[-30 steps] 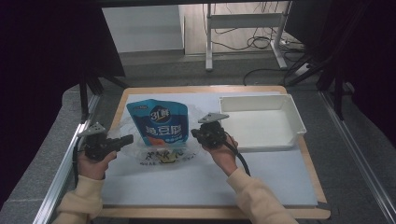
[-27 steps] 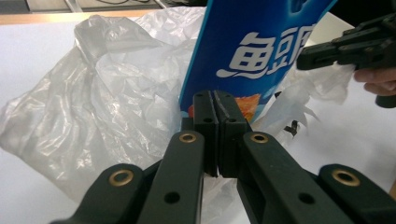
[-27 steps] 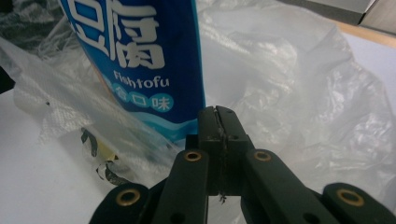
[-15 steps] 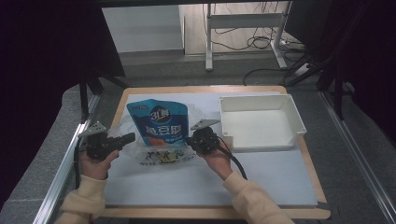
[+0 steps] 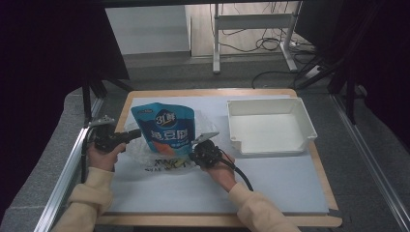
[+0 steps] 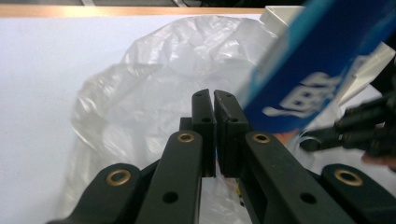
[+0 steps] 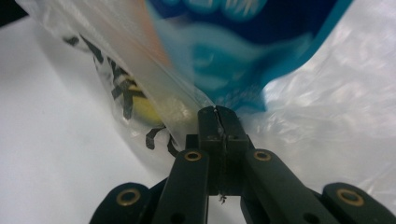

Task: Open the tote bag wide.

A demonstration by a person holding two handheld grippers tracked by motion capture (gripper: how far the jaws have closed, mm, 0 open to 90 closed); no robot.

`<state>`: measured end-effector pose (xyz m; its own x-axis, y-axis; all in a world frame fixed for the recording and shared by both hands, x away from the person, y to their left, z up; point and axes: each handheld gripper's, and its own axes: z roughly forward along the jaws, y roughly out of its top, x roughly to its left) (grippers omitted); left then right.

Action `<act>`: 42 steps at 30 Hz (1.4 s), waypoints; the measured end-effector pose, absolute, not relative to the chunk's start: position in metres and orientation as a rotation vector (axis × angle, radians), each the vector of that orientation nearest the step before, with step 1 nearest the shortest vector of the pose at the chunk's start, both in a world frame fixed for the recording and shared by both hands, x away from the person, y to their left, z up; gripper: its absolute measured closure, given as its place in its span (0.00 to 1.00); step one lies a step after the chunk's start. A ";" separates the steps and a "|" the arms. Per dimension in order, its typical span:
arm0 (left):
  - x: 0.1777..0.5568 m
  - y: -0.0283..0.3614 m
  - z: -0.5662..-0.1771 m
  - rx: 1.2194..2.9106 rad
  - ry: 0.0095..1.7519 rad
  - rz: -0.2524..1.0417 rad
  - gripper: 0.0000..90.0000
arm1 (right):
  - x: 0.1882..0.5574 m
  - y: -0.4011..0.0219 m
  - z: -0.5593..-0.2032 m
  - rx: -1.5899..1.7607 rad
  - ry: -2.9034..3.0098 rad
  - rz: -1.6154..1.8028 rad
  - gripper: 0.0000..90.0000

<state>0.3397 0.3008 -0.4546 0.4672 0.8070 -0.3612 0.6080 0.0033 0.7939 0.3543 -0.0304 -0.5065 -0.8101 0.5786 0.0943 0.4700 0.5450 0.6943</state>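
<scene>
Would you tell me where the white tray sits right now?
In the high view, the white tray sits at the table's right rear, right of the blue pouch, beyond the right gripper.

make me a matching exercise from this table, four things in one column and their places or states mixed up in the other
Things:
1. blue pouch
2. white tray
3. clear plastic bag
4. right gripper

Places or states:
a. empty, at the right of the board
b. jaws shut, tips at the bag's edge
c. crumpled around and under the pouch
d. between the two grippers, printed face up

Pairs: 1-d, 2-a, 3-c, 4-b
</scene>
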 end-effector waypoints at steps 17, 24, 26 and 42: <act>0.400 0.291 -0.504 1.882 1.257 0.183 0.99 | 0.349 -0.029 -0.527 0.895 2.682 1.074 0.99; 0.421 0.292 -0.525 1.892 1.313 0.240 1.00 | 0.344 -0.032 -0.531 0.881 2.700 1.061 0.99; 0.427 0.293 -0.531 1.898 1.337 0.243 1.00 | 0.342 -0.034 -0.531 0.879 2.703 1.065 0.99; 0.450 0.298 -0.549 1.867 1.402 0.206 1.00 | 0.328 -0.043 -0.533 0.839 2.720 1.112 0.99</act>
